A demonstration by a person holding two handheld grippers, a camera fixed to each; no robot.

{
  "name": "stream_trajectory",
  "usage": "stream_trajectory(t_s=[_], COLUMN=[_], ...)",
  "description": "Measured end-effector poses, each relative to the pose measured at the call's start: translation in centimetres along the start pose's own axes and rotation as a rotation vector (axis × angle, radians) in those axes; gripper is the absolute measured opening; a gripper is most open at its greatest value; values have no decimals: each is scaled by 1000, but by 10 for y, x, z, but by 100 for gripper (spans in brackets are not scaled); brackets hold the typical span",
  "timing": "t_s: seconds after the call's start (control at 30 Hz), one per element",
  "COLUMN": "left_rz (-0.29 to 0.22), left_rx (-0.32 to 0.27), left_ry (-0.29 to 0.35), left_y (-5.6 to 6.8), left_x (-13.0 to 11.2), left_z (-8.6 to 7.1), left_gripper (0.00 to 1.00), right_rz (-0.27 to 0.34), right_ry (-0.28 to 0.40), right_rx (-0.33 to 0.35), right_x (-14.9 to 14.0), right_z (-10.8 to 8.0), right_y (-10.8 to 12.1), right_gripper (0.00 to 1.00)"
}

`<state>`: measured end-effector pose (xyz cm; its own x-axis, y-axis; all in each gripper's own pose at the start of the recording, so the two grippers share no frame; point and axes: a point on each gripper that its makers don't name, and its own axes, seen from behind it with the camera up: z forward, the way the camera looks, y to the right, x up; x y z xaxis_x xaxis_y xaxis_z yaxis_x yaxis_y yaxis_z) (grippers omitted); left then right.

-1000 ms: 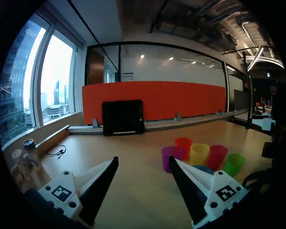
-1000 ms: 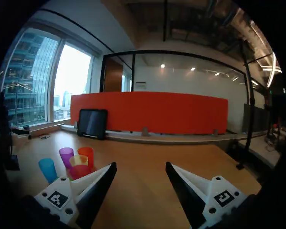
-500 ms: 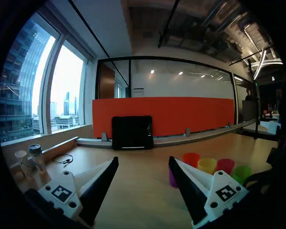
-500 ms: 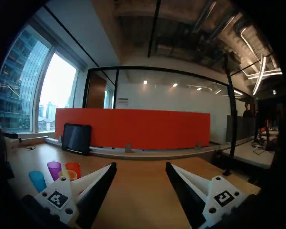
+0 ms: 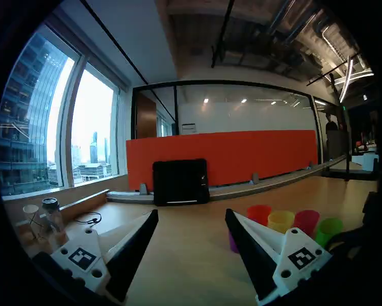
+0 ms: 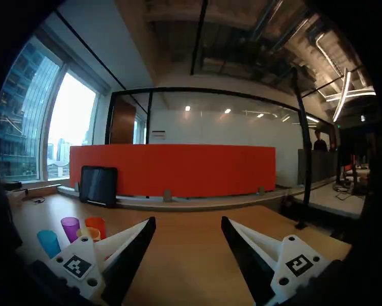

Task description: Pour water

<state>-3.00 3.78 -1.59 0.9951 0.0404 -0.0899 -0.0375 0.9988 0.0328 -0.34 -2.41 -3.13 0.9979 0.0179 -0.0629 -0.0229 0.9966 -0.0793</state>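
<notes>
Wooden desk (image 5: 191,268), orange partition (image 5: 221,155) mid-frame, windows (image 5: 88,143) at left; coloured cups (image 5: 281,221) lower right; left gripper (image 5: 191,212), right gripper (image 6: 187,219) spread wide, empty

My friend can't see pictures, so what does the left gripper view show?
The left gripper hangs open and empty over a wooden table. Colourful plastic cups stand together on the table, partly behind one finger. A black tablet stands in front of an orange divider at the back, with big windows to the left.

Open tabletop (image 5: 191,255) ahead; coloured cups (image 5: 281,220) cluster to one side, a tablet (image 5: 180,182) stands behind.
</notes>
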Motion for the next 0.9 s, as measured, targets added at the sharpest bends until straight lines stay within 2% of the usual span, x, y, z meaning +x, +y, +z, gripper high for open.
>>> stream_trajectory(t_s=[0.4, 0.7, 0.9], left_rz=[-5, -16, -31], left_rx=[7, 16, 14], left_ry=[7, -7, 0], left_y=[-10, -24, -29], left_x=[-15, -30, -31], left_z=[-2, -3, -4], left_gripper=[98, 98, 98], right_rz=[11, 17, 11], right_ry=[-4, -6, 2], right_rx=[-16, -13, -6], right_x=[2, 3, 9], right_z=[-3, -6, -7], right_y=[7, 1, -3], right_gripper=[99, 99, 99])
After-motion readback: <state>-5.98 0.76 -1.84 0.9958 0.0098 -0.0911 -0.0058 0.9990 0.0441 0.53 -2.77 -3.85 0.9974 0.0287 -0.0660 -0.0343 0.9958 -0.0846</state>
